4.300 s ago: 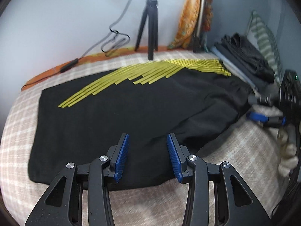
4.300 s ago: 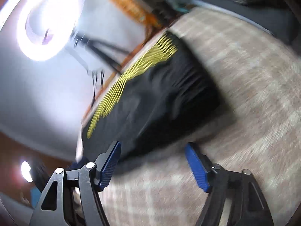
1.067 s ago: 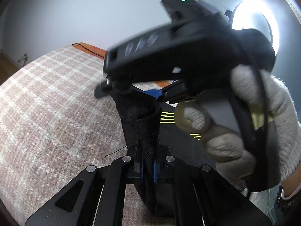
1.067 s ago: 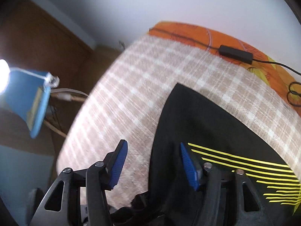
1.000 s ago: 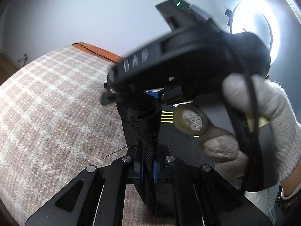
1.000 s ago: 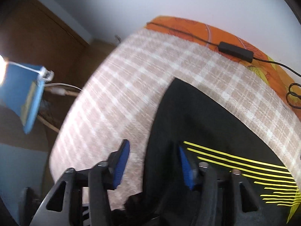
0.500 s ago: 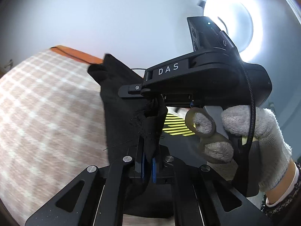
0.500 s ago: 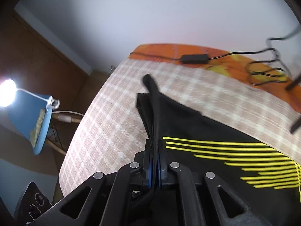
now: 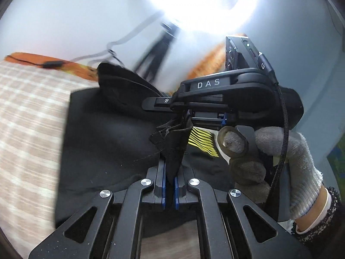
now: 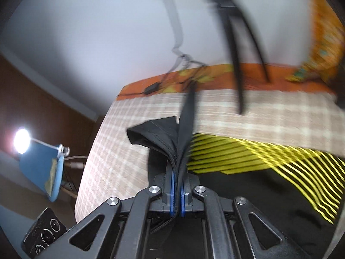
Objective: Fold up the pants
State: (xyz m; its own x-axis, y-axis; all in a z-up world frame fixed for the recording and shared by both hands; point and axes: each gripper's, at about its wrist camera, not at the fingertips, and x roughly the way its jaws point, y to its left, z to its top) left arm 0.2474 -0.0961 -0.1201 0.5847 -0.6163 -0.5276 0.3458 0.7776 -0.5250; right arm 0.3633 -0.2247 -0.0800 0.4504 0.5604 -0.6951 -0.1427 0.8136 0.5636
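A bed [image 9: 23, 116] covered in a beige and white checked blanket carries the black pants [image 9: 103, 133], whose yellow striped print [image 10: 254, 153] shows toward the right in the right wrist view. Along the bed's far edge runs an orange patterned cloth [image 10: 215, 73] with a black cable and adapter [image 10: 152, 88] lying on it, below a pale wall. A bright ring light [image 9: 198, 2] on a tripod glares above. Off the bed's left side stands a blue lamp [image 10: 43, 166] against dark wood.

The left hand-held gripper [image 9: 169, 185] is pressed together on a bunched corner of the pants. The right hand-held gripper [image 10: 177, 192], gripped by a white-gloved hand [image 9: 286, 157], pinches a raised fold of the same fabric, lifted off the blanket.
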